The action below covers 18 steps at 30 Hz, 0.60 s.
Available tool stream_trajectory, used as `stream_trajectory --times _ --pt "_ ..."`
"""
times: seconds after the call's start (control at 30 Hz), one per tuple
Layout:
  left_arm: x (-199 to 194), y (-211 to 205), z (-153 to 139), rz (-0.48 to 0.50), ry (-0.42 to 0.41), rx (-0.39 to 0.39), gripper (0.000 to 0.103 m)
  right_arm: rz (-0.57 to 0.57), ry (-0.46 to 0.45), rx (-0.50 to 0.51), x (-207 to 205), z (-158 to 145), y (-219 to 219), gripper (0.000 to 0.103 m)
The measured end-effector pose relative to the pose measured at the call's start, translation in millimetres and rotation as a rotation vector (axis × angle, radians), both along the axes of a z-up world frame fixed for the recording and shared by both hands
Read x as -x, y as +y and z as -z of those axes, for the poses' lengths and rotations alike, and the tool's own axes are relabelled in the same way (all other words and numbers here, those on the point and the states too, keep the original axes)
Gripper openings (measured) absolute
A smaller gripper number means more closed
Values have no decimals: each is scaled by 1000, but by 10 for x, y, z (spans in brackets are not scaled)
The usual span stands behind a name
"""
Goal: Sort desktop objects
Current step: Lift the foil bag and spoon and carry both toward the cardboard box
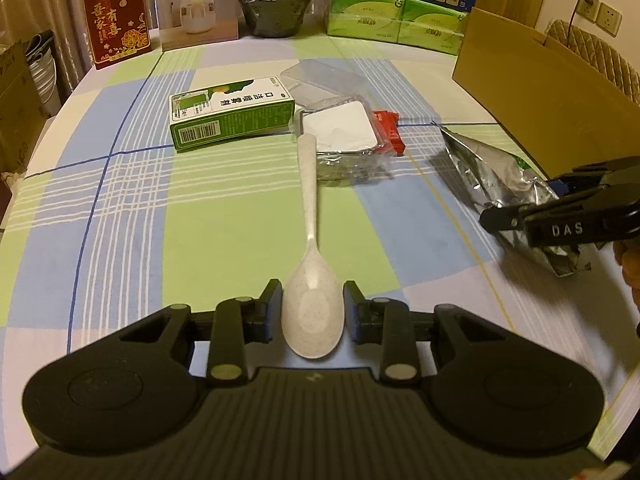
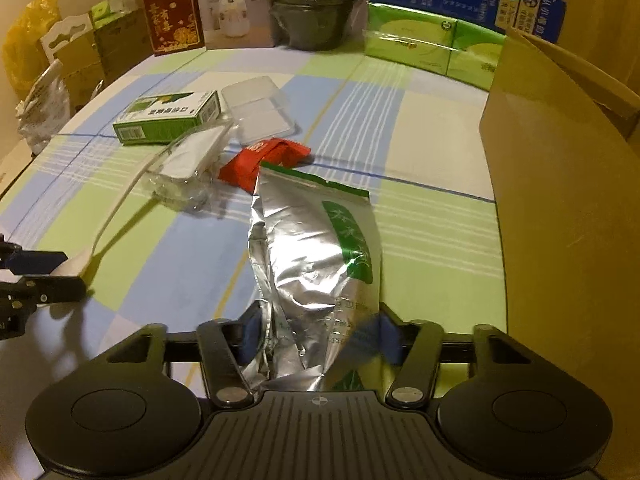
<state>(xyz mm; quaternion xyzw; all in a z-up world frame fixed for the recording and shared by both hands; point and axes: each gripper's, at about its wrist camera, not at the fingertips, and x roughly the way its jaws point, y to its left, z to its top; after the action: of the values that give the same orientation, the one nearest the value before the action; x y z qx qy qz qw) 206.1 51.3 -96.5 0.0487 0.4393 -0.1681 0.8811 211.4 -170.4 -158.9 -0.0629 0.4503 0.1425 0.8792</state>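
Note:
My left gripper (image 1: 313,310) is shut on the bowl of a pale speckled spoon (image 1: 311,240); its handle points away and its tip rests on a clear tray with a white pad (image 1: 340,128). My right gripper (image 2: 318,334) is shut on the lower end of a silver foil pouch (image 2: 316,248) with green print, held above the checked tablecloth (image 2: 420,220). The pouch (image 1: 492,184) and right gripper (image 1: 520,220) also show in the left wrist view. A green box (image 1: 232,114) and a red packet (image 1: 390,132) lie mid-table.
A brown cardboard box (image 2: 560,184) stands at the right. At the back stand a red card (image 1: 116,14), a humidifier box (image 1: 196,0), a dark pot (image 1: 276,0) and green tissue packs (image 1: 396,20). A clear lid (image 2: 260,108) lies by the green box.

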Motion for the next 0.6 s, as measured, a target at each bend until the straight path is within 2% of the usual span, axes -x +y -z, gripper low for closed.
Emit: stream_trajectory --times 0.13,0.6 --pt "16 -3 -42 -5 -8 4 27 2 -9 -7 46 -59 -17 46" --pt "264 -77 -360 -36 -30 4 27 40 -31 -68 420 -444 -11 45"
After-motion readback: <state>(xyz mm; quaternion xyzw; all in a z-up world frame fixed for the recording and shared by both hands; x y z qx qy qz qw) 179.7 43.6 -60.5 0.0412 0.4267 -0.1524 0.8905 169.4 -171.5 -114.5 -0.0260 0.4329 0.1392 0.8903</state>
